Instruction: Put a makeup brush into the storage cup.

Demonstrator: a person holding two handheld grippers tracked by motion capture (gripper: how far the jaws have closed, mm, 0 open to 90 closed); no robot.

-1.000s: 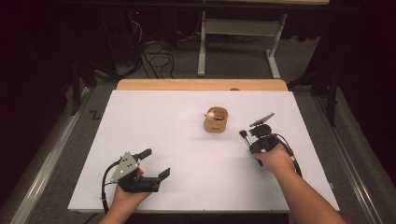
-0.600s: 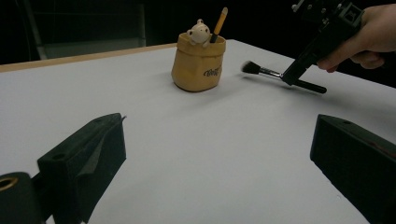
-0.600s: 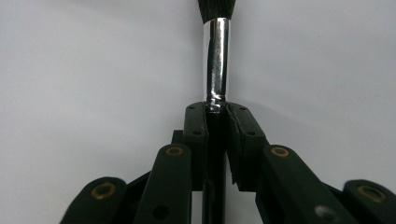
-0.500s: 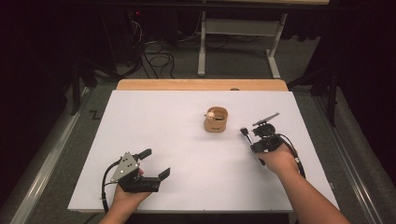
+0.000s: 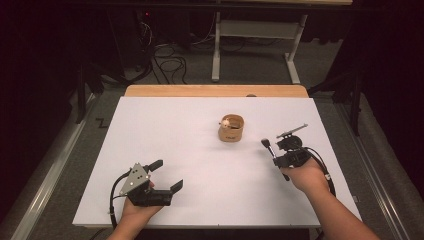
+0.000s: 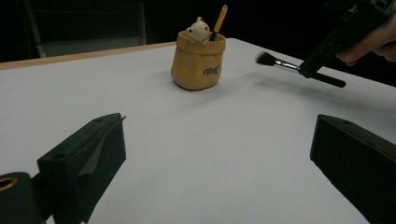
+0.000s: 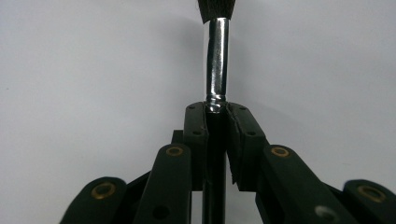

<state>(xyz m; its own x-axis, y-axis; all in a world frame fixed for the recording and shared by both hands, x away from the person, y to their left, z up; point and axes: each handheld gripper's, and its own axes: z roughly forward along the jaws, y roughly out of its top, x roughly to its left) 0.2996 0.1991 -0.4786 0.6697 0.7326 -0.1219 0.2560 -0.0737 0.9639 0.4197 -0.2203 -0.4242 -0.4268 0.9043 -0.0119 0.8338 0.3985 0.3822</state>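
A tan pouch-shaped holder stands at the table's middle right; in the left gripper view the holder has a small pale figure and a yellow stick in it. My right gripper is shut on a makeup brush just right of the holder, bristles pointing toward the far side. The right gripper view has the jaws closed on the brush's silver ferrule and black handle. My left gripper rests near the front left, open, with nothing between its jaws, and looks toward the holder and brush.
The white tabletop has a wooden strip along its far edge. Beyond it are a desk frame and cables on a dark floor. A metal rail runs along the left.
The right hand has drifted slightly right and toward the near side with the brush still held. The left gripper has not moved.
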